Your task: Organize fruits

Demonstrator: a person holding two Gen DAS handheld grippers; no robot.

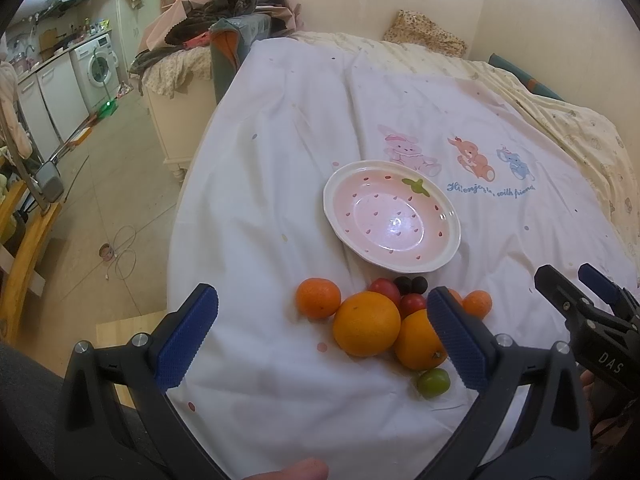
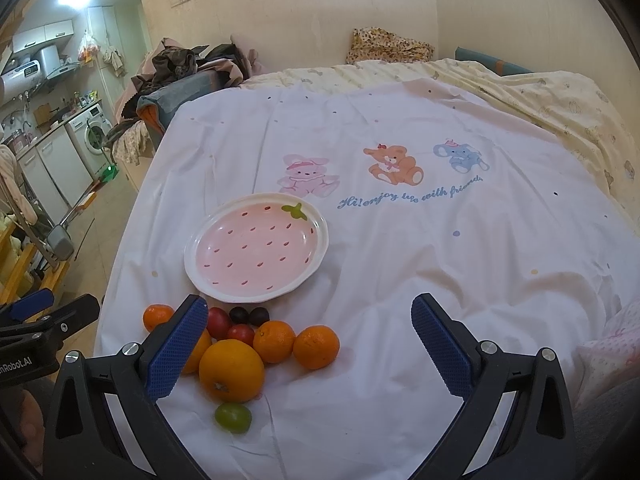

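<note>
A pink strawberry-pattern plate [image 1: 450,254] [image 2: 316,254] lies empty on the white bed sheet. In front of it is a cluster of fruit: a large orange [image 1: 366,324] [image 2: 231,370], a second orange [image 1: 416,340], small tangerines [image 1: 318,297] [image 2: 316,347] [image 2: 274,341], red tomatoes [image 1: 384,288] [image 2: 218,322], dark grapes [image 1: 410,285] [image 2: 250,315] and a green fruit [image 1: 433,383] [image 2: 233,418]. My left gripper [image 1: 322,334] is open above the fruit, empty. My right gripper [image 2: 310,348] is open, empty, just right of the fruit; it also shows in the left wrist view [image 1: 572,288].
The white sheet [image 2: 440,260] with cartoon animals covers the bed. A yellow quilt [image 2: 560,104] lies at the far right. A pile of clothes [image 1: 224,8] sits at the bed's far left. The floor and a washing machine [image 1: 100,66] lie left of the bed edge.
</note>
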